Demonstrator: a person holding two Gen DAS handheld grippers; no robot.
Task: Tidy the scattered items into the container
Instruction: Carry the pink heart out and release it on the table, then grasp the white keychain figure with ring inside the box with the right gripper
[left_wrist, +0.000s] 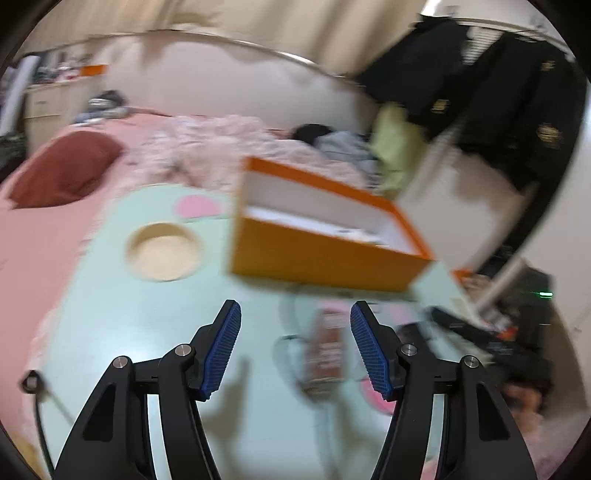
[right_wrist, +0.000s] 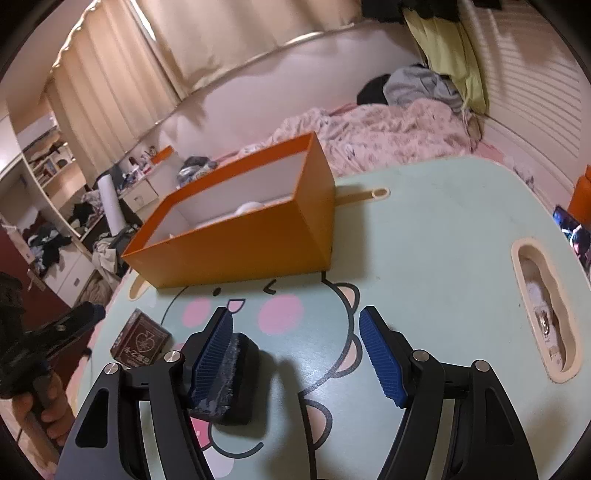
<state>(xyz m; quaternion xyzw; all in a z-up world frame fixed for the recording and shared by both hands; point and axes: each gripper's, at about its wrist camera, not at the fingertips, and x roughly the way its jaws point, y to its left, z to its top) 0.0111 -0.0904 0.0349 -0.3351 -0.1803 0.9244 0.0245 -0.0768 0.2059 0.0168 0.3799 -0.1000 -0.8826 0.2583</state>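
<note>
An open orange box (left_wrist: 325, 254) (right_wrist: 243, 240) with a white inside stands on a mint-green cartoon table (left_wrist: 147, 332) (right_wrist: 424, 240); something white lies inside it. A small brown box (right_wrist: 140, 341) lies on the table near its left edge; in the blurred left wrist view it shows between the fingers (left_wrist: 327, 350). My left gripper (left_wrist: 295, 347) is open above it. My right gripper (right_wrist: 297, 354) is open; a black block with a grey-blue face (right_wrist: 236, 380) sits on the table against its left finger.
The table has a round cup recess (left_wrist: 164, 251) and an oblong slot (right_wrist: 543, 310) holding small bits. A bed with pink bedding (left_wrist: 66, 229) (right_wrist: 388, 136) surrounds the table. Dark clothes (left_wrist: 517, 99) hang at the right. The other hand-held gripper (right_wrist: 48, 339) shows at far left.
</note>
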